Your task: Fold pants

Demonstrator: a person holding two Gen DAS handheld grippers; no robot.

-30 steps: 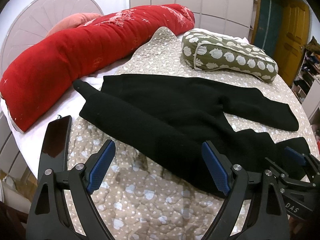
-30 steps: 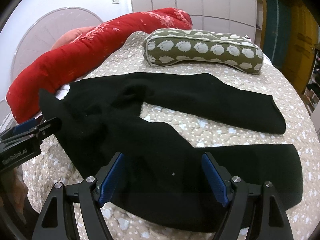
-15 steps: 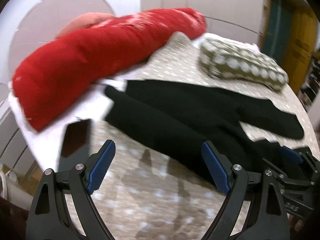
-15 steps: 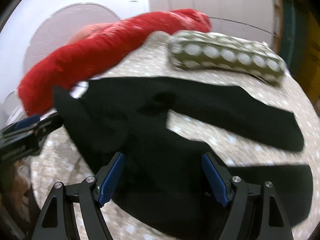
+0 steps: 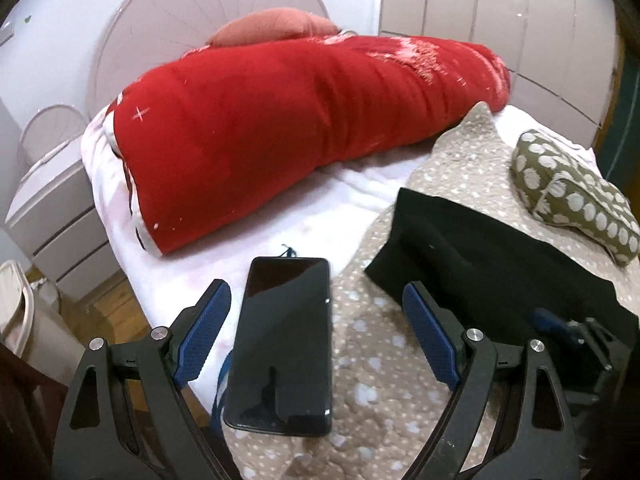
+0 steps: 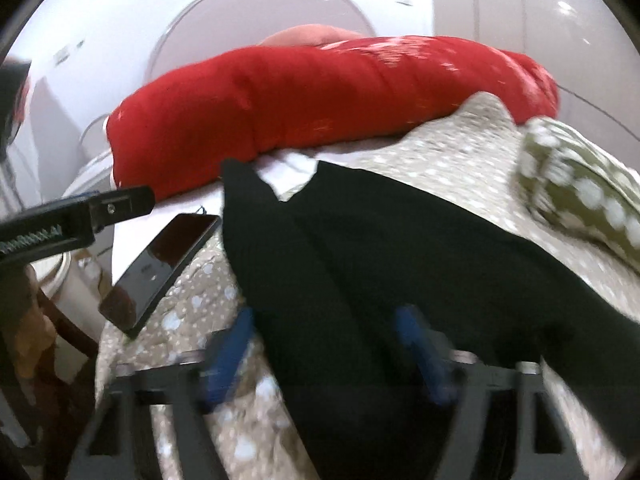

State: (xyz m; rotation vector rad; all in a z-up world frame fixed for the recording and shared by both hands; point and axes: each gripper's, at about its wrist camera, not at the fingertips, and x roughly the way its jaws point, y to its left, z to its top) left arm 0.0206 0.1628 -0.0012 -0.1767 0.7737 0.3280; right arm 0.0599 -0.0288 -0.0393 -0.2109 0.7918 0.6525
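black pants [image 6: 384, 264] lie spread on the spotted quilt [image 5: 368, 360]. left gripper [image 5: 316, 332], jaws wide apart, frames a dark phone [image 5: 284, 344]; right gripper [image 6: 328, 354], blurred, jaws apart over the pants. red bolster [image 5: 304, 124] behind.

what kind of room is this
Most likely a bedroom. The black pants lie on a bed covered with a dotted quilt, a long red bolster sits against a rounded headboard, and a white nightstand stands beside the bed.
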